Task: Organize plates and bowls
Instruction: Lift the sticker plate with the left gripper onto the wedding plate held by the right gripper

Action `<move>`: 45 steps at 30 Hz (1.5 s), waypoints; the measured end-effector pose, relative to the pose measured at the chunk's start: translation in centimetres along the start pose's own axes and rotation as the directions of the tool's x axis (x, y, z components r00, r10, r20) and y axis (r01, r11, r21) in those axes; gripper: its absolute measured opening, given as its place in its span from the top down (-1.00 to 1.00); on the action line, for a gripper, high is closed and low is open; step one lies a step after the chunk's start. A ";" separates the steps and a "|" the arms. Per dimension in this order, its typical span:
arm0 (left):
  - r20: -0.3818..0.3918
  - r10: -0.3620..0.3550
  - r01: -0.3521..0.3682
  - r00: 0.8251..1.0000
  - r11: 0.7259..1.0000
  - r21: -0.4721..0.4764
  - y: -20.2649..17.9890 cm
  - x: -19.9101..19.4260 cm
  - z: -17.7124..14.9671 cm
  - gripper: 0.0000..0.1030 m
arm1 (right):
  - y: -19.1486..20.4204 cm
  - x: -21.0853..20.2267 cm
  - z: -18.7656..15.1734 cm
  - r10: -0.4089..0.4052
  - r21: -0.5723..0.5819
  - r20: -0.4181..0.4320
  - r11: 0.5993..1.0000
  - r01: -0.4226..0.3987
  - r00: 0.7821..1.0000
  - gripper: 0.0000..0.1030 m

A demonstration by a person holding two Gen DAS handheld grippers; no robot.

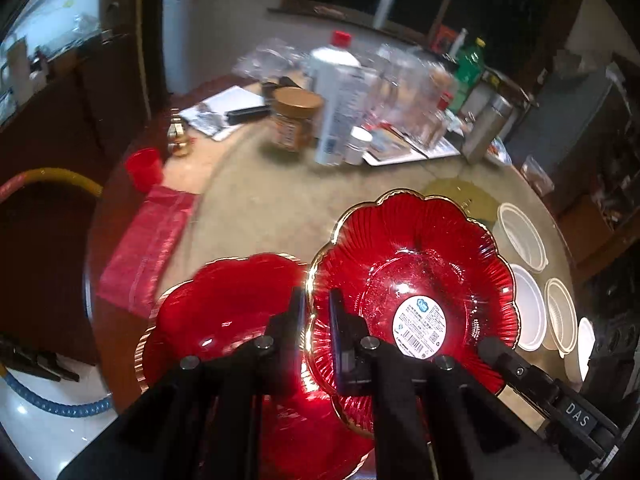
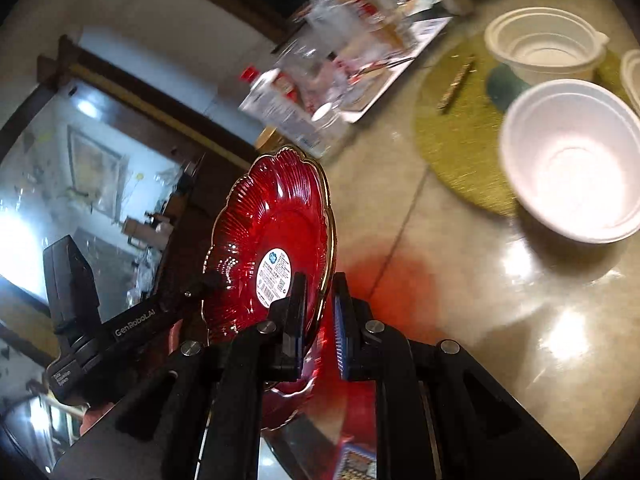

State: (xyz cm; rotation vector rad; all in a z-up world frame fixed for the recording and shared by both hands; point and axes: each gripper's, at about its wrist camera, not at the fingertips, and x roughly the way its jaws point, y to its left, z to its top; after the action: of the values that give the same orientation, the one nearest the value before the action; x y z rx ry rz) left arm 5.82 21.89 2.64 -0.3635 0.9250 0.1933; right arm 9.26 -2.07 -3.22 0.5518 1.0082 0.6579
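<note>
A red scalloped glass plate (image 1: 416, 276) with a gold rim and a white label is held up, tilted, by both grippers. My left gripper (image 1: 318, 312) is shut on its near-left rim. My right gripper (image 2: 320, 308) is shut on the opposite rim of the same plate (image 2: 276, 236); its body shows at the lower right of the left wrist view. A second red plate (image 1: 224, 316) lies on the table below and to the left. White plastic bowls (image 1: 520, 236) stand to the right; they also show in the right wrist view (image 2: 572, 160).
The round table (image 1: 280, 200) carries a cluster of bottles (image 1: 336, 100), a jar (image 1: 294, 120) and a tray at the back. A red cup (image 1: 144, 168) and red cloth (image 1: 148, 236) lie at the left. A green-gold mat (image 2: 460, 136) lies under the bowls.
</note>
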 end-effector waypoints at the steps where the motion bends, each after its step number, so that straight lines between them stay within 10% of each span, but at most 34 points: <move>1: 0.007 0.005 -0.005 1.000 1.000 -0.012 0.8 -0.4 -0.3 0.83 | 0.6 0.3 -0.3 0.002 -0.011 -0.009 1.000 -0.002 1.000 0.77; 15: -0.004 0.036 -0.036 0.999 0.990 -0.135 8.2 -0.2 -4.4 0.83 | 4.8 5.5 -4.3 -0.044 -0.131 -0.134 0.991 0.026 0.990 0.77; 45: 0.056 0.145 -0.139 0.988 0.986 -0.092 7.9 1.0 -7.0 0.78 | 5.0 7.7 -5.8 -0.174 -0.223 -0.150 0.965 0.138 0.973 0.77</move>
State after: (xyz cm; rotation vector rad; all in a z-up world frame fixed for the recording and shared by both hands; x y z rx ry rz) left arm -1.26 26.50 -3.74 -0.3713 0.8827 0.3753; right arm 5.75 7.60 -6.76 0.2295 1.1123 0.6684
